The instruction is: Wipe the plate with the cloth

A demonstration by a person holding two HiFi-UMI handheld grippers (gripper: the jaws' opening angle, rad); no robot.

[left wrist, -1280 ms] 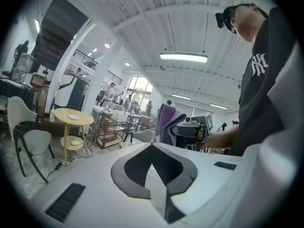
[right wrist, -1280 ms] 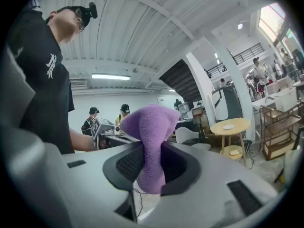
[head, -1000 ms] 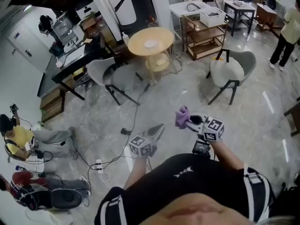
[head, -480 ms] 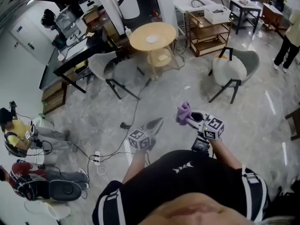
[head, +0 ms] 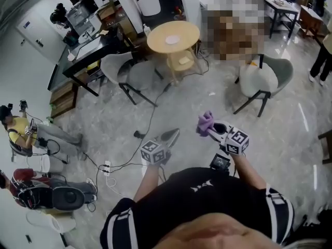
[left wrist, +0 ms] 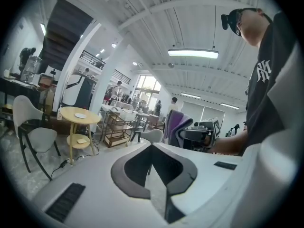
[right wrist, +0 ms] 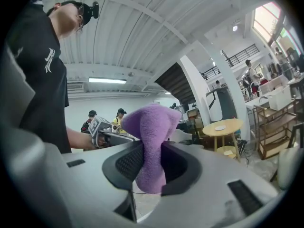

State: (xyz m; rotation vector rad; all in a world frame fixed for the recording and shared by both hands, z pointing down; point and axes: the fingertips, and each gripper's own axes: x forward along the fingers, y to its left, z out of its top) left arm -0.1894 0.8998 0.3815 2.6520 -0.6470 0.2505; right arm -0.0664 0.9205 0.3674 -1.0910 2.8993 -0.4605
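Note:
A small white plate (head: 173,39) lies on a round yellow table (head: 181,31) across the floor, far ahead of both grippers. It also shows as the plate (right wrist: 220,128) in the right gripper view and the plate (left wrist: 80,116) in the left gripper view. My right gripper (head: 210,128) is shut on a purple cloth (head: 205,122), which sticks up between the jaws as the cloth (right wrist: 152,141). My left gripper (head: 174,134) is shut with nothing in it, level with the right one and to its left.
Two grey chairs (head: 129,77) (head: 262,79) flank the table. A black desk (head: 85,56) stands at the left, and cables and a power strip (head: 106,167) lie on the marble floor. People sit on the floor at far left (head: 23,131).
The table and chairs have slid lower and nearer in the head view. Both grippers keep their place in front of the body, the cloth still held.

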